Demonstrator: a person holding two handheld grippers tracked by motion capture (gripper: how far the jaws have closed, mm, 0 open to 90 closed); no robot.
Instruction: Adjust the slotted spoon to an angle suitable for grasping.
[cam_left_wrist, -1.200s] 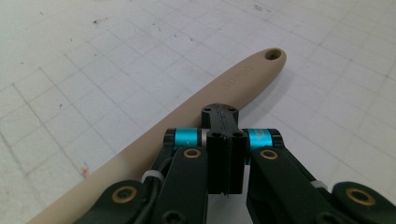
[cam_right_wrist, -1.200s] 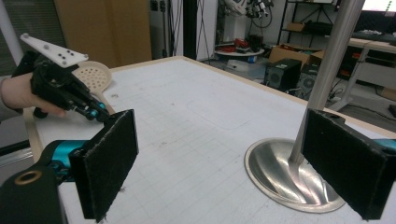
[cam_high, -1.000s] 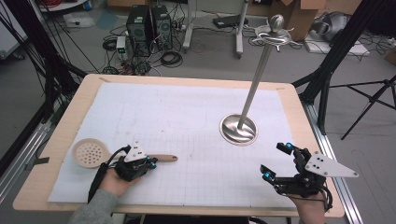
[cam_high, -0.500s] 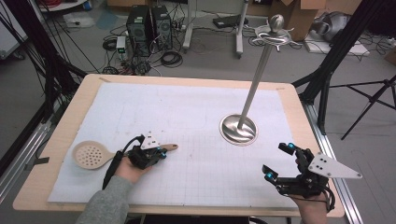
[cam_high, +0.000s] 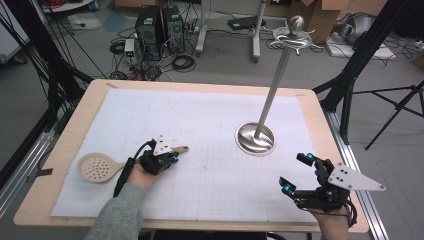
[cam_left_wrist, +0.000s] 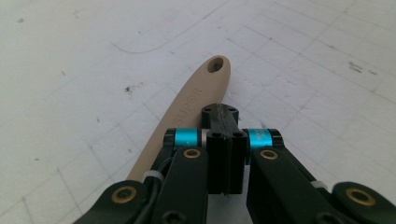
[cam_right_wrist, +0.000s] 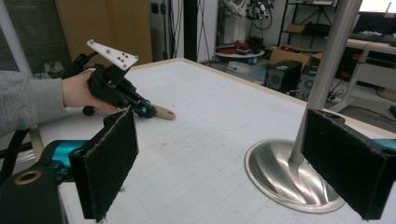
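Observation:
A beige skimmer spoon (cam_high: 96, 167) with a round perforated head lies on the white grid mat at the left, its handle (cam_left_wrist: 196, 93) pointing right and ending in a hanging hole. My left gripper (cam_high: 172, 157) sits low over that handle, jaws pressed together with nothing between them; in the left gripper view (cam_left_wrist: 220, 112) the handle runs under and to the left of the tips. From the right gripper view the left gripper (cam_right_wrist: 147, 111) touches the handle near its end. My right gripper (cam_high: 296, 172) hovers open and empty at the mat's front right, pads wide apart (cam_right_wrist: 219, 163).
A metal stand with a round base (cam_high: 255, 139) and a tall slanted pole (cam_high: 274, 85) stands right of centre; its base (cam_right_wrist: 280, 172) lies just ahead of my right gripper. The mat covers a wooden table (cam_high: 65, 130). Cables, computers and tripods crowd the floor beyond.
My left gripper slid right and away from me along the handle, toward its end. The handle's end swung farther from me while the spoon head stayed put. The right gripper held still.

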